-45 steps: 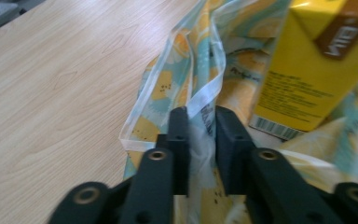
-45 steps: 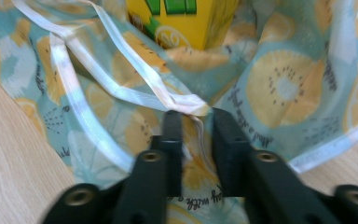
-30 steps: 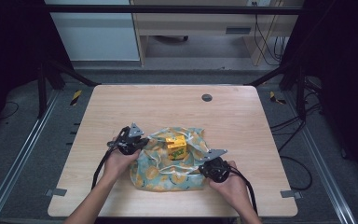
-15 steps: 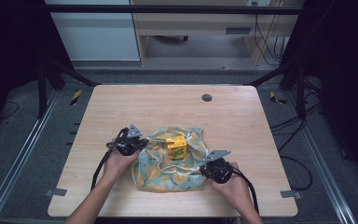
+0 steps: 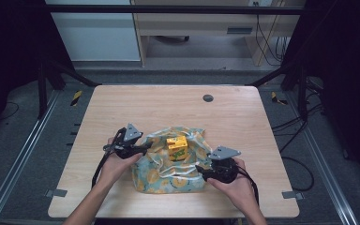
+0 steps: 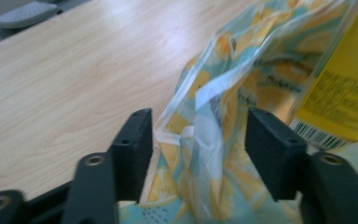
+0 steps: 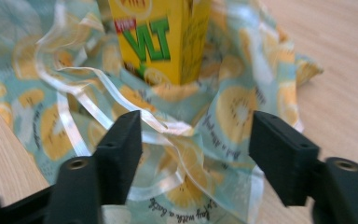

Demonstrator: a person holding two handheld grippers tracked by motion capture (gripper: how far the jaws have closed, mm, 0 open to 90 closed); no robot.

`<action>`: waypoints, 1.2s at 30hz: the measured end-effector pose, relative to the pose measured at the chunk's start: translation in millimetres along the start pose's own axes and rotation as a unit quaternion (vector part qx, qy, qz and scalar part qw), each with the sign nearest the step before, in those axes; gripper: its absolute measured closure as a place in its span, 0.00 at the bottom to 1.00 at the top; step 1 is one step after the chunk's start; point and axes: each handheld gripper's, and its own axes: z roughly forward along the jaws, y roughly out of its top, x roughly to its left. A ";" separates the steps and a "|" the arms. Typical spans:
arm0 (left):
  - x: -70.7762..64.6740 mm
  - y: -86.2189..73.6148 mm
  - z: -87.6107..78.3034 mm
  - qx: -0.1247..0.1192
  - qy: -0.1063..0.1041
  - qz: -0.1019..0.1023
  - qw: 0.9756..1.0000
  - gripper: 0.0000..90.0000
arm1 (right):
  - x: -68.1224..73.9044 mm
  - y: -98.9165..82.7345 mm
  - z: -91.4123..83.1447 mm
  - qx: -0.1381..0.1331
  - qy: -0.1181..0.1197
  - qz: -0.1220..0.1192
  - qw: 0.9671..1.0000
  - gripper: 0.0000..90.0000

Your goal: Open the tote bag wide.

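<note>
A lab test bay: bare wooden table (image 5: 122,108) amid dark frame posts (image 5: 42,79), loose cables (image 5: 295,126), taped floor.

The yellow carton (image 7: 161,39) carries large green letters, seen upside down in the right gripper view, that read "VLT", with a small red band of white print above them too blurred to read. In the left gripper view its side shows a barcode and lines of fine dark print, illegible. The lemon-patterned bag (image 7: 223,116) bears curved script, partly legible as "but a thin".
</note>
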 end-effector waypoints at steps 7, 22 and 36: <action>3.1 9.7 -19.8 -0.037 0.003 -0.026 0.999 0.27 | -3.8 10.1 -12.4 -0.044 -0.020 0.011 0.999 0.16; 38.8 -31.8 -76.9 -0.031 0.042 -0.072 0.996 0.12 | -56.5 -13.9 -40.5 -0.092 -0.140 0.091 0.982 0.08; 63.9 -85.9 -89.7 -0.021 0.070 -0.138 0.988 0.08 | -85.5 -52.7 -28.4 0.004 -0.195 0.128 0.972 0.10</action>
